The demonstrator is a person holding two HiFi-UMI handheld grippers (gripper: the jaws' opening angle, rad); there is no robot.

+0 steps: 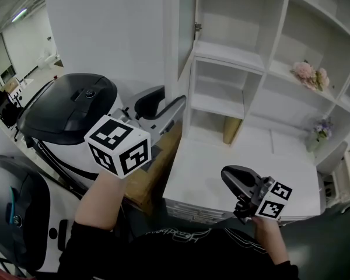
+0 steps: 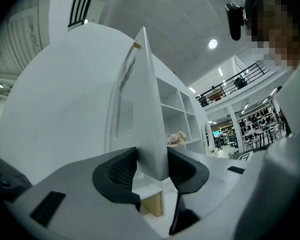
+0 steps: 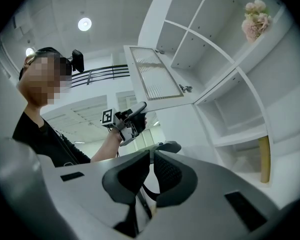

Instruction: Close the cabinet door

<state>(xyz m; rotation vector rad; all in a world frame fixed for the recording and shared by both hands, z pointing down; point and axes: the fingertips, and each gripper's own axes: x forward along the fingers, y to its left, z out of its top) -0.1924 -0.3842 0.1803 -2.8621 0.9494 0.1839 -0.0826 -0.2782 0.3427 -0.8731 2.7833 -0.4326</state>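
Note:
The white cabinet door (image 1: 186, 22) with a ribbed pane stands open, edge-on to me in the head view. My left gripper (image 1: 174, 105) is at its lower corner. In the left gripper view the door's edge (image 2: 145, 109) sits between the two pads, which press on both faces, so the left gripper (image 2: 151, 166) is shut on it. The right gripper view shows the door (image 3: 157, 79) swung out from the shelves, with the left gripper (image 3: 135, 115) under it. My right gripper (image 1: 230, 177) hangs low over the counter; its jaws (image 3: 151, 169) are together with nothing between them.
Open white shelves (image 1: 233, 57) hold pink flowers (image 1: 308, 74), a small vase of purple flowers (image 1: 318, 133) and a wooden board (image 1: 232, 130). A white counter (image 1: 210, 179) lies below. Black-and-white machines (image 1: 67, 107) and a cardboard box (image 1: 149, 174) stand on the left.

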